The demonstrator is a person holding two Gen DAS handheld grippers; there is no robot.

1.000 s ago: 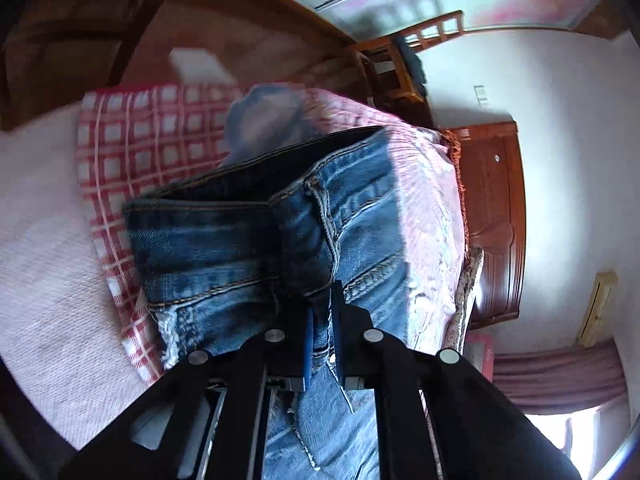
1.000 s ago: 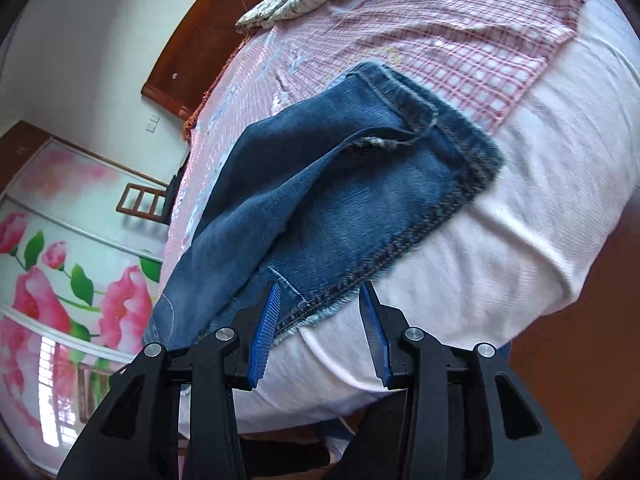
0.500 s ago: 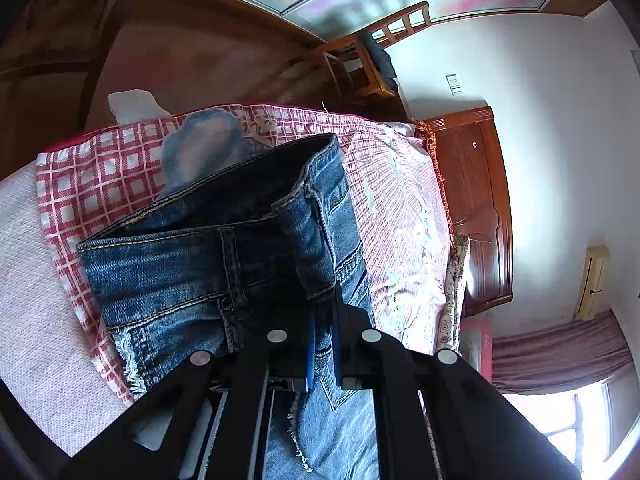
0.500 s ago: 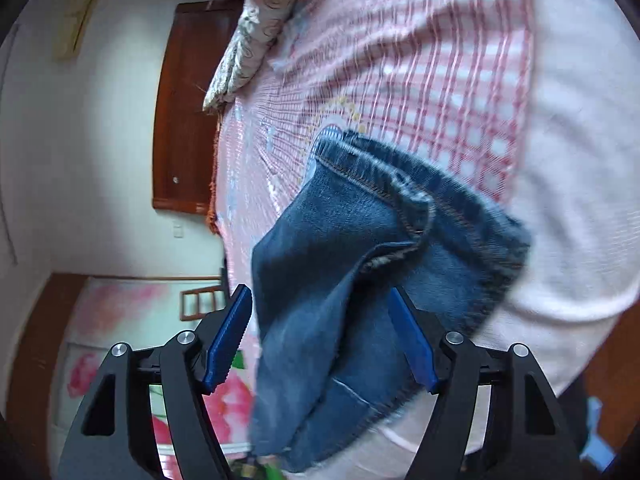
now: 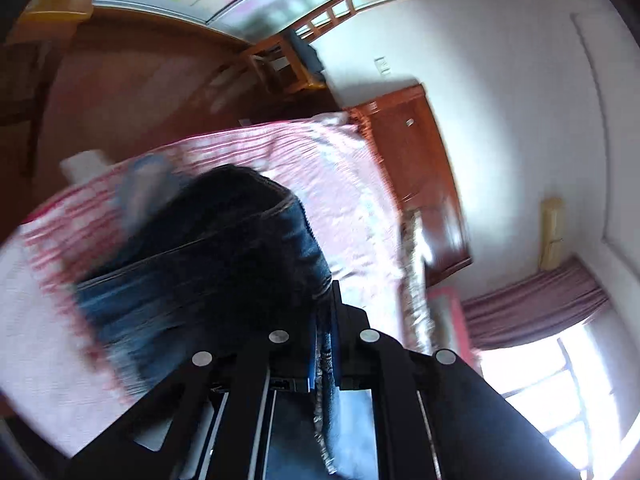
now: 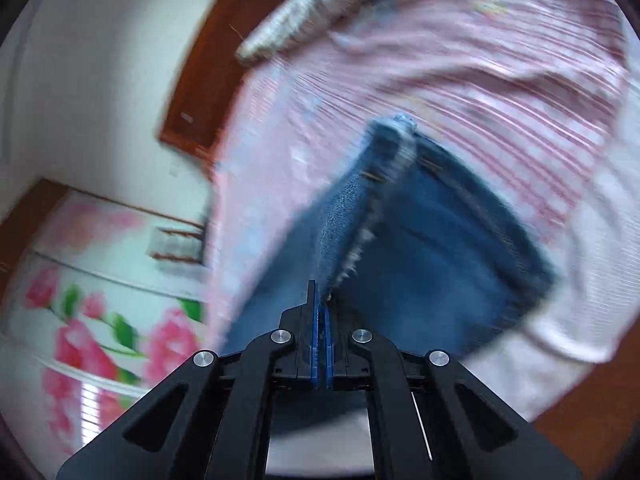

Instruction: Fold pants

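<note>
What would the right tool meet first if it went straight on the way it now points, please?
Most likely the jeans themselves: the right tool is shut on their frayed edge, and denim fills the line ahead, lying on the pink bedspread. Depth is blurred.

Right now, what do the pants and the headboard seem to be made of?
Pants: blue denim, matte, with a frayed pale edge and tan stitching. Headboard: apparently wood, reddish brown with a glossy varnish that reflects light; blur leaves the grain unclear.

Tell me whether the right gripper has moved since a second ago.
Yes. The right gripper advanced from the bed's edge onto the jeans, closer to the pillow, shut on their frayed hem.
</note>
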